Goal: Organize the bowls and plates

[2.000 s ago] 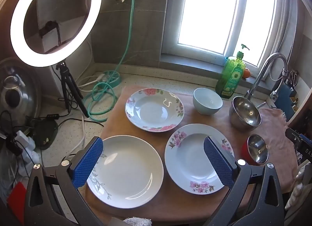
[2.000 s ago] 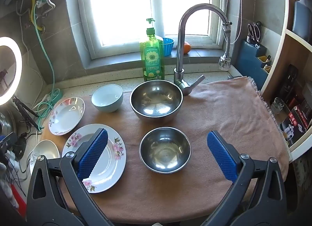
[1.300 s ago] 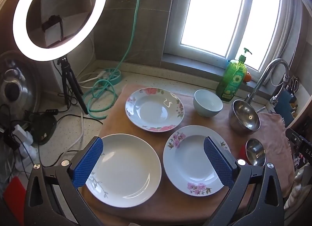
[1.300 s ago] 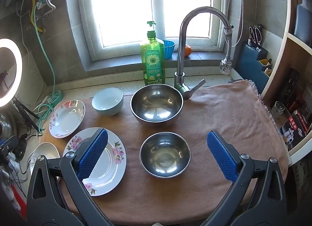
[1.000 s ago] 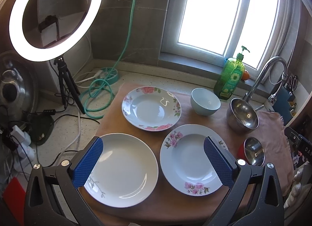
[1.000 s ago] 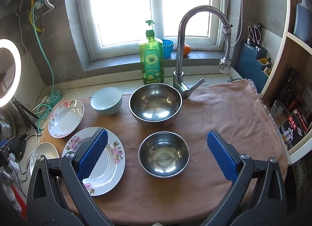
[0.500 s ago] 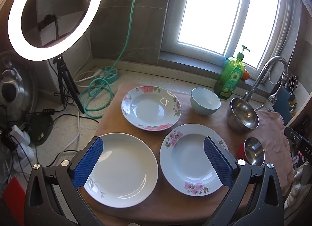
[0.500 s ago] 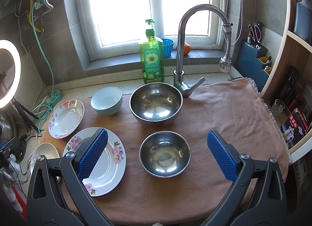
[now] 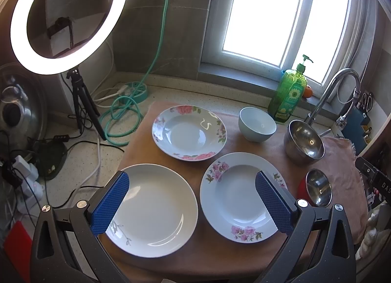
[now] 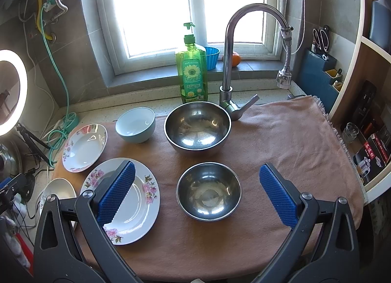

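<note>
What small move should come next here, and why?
Probably lower the right gripper onto the rim of the small steel bowl, to nest it in the large steel bowl. Both grippers are open and hold nothing, no dish is stacked, and the small bowl lies directly between the right jaws. The left gripper hangs above two plates.

Domestic kitchen, curved chrome tap (image 10: 254,46) at 12 o'clock, green dish-soap pump bottle (image 10: 191,70) beside it, navy knife block with scissors (image 10: 317,63) at 2 o'clock, speckled stone counter (image 9: 80,158)
</note>
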Demonstrator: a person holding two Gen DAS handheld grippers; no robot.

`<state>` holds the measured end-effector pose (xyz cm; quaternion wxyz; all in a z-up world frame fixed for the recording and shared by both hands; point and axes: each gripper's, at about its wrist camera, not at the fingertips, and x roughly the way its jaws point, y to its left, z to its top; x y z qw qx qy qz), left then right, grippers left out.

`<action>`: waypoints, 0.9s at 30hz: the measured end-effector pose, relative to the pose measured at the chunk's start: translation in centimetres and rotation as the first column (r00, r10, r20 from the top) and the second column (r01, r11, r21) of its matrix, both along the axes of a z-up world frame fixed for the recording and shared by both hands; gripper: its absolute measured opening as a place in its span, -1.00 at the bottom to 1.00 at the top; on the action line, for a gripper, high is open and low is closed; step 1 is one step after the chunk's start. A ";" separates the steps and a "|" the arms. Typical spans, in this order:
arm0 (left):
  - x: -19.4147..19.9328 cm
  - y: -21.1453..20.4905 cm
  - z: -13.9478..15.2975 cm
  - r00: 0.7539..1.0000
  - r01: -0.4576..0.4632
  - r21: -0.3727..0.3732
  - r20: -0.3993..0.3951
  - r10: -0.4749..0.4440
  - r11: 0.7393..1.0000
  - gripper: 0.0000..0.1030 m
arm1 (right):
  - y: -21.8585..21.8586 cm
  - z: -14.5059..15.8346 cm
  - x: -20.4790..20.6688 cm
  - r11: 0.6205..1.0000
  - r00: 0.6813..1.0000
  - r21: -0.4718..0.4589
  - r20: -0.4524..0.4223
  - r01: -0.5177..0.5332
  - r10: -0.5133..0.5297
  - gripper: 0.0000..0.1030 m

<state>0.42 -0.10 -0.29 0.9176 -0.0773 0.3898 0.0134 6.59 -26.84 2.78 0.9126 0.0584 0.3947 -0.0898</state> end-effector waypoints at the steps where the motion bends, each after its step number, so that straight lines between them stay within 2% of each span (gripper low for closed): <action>1: 0.0 0.0 0.0 1.000 0.001 0.001 0.001 -0.001 1.000 0.99 | 0.0 0.0 0.0 1.000 1.000 0.000 0.001 0.000 0.000 1.00; 27: -0.1 -0.1 -0.1 1.000 0.002 -0.003 -0.002 -0.002 1.000 0.99 | 0.0 -0.2 0.1 1.000 1.000 0.004 -0.002 -0.001 0.001 1.00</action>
